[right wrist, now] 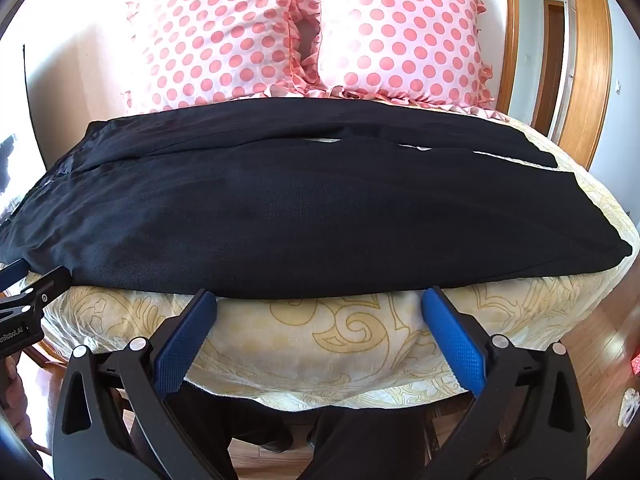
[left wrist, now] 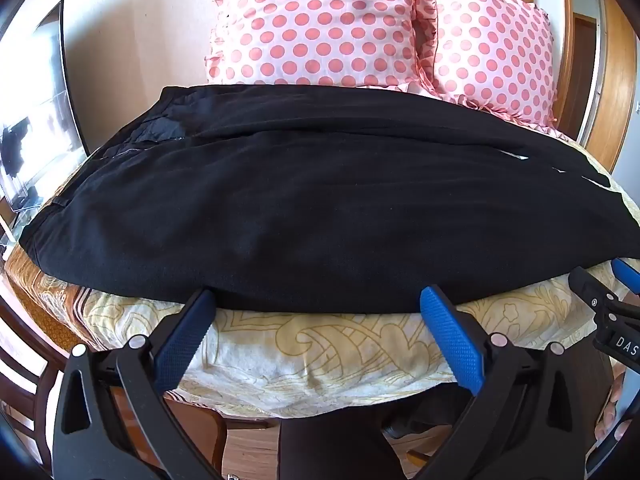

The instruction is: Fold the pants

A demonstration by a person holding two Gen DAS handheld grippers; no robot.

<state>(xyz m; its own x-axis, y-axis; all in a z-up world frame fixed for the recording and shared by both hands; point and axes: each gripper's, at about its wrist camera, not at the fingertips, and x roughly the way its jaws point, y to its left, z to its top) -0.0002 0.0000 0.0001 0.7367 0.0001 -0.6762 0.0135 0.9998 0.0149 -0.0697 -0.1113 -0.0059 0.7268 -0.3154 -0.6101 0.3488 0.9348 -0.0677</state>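
Note:
Black pants [left wrist: 304, 200] lie flat across the bed, waistband at the left, leg ends at the right, one leg beside the other with a thin gap between them. They also show in the right wrist view [right wrist: 304, 208]. My left gripper [left wrist: 320, 300] is open, its blue fingertips [left wrist: 434, 300] at the pants' near edge, toward the waist half. My right gripper [right wrist: 320, 300] is open at the near edge too, further right. Neither holds cloth. The right gripper [left wrist: 608, 300] shows at the right edge of the left wrist view, and the left gripper [right wrist: 32, 292] at the left edge of the right wrist view.
The bed has a cream cover with a yellow pattern [left wrist: 320, 352]. Two pink polka-dot pillows [left wrist: 320, 24] [right wrist: 400, 36] stand against the headboard behind the pants. A wooden door frame [right wrist: 584, 60] is at the right. Wooden floor [right wrist: 592, 360] lies below.

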